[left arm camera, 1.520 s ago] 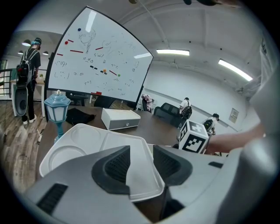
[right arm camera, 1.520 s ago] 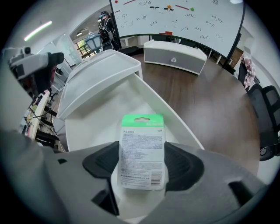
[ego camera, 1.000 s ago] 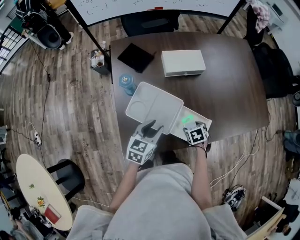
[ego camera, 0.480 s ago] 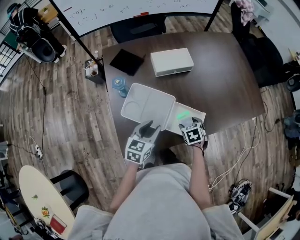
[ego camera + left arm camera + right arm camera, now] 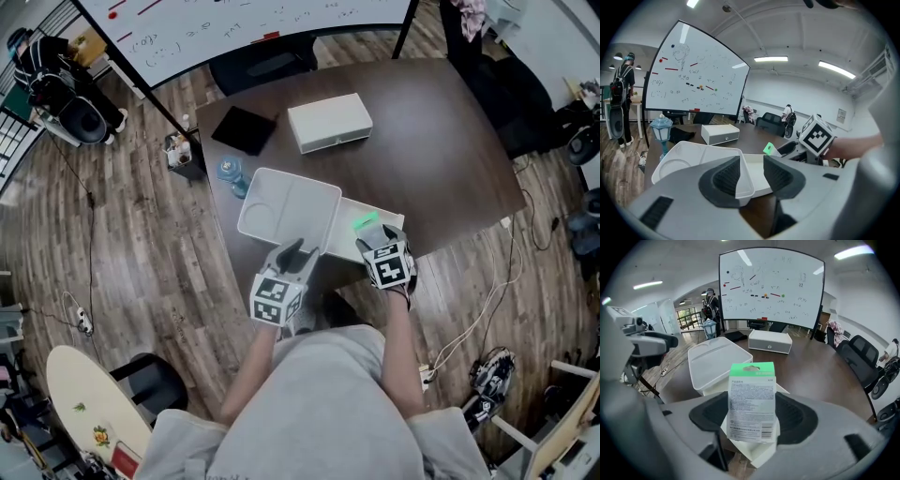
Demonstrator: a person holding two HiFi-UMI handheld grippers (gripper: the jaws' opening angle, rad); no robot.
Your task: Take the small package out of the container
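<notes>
Fingers: right gripper point(image 5: 753, 417) tight on small package point(image 5: 751, 394), left gripper point(image 5: 751, 176) apart astride lid point(image 5: 693, 152); white box point(image 5: 720, 133) beyond.

This is an office meeting room. A big whiteboard point(image 5: 216, 23) on a black frame, covered in marker notes and magnets, stands at 12 o'clock beyond a large dark conference table point(image 5: 422, 141). A black office chair point(image 5: 262, 61) is pushed in at the table's far side, and more swivel chairs point(image 5: 855, 352) sit at about 2 o'clock. The floor point(image 5: 122, 234) is grey-brown wood plank, with loose cables point(image 5: 459, 337) trailing across it at 4 o'clock. A small round side table point(image 5: 89, 403) stands at 8 o'clock. Overhead, long strip lights point(image 5: 771, 59) hang from a white ceiling. A person with a backpack point(image 5: 622, 86) stands near the windows at 10 o'clock.
</notes>
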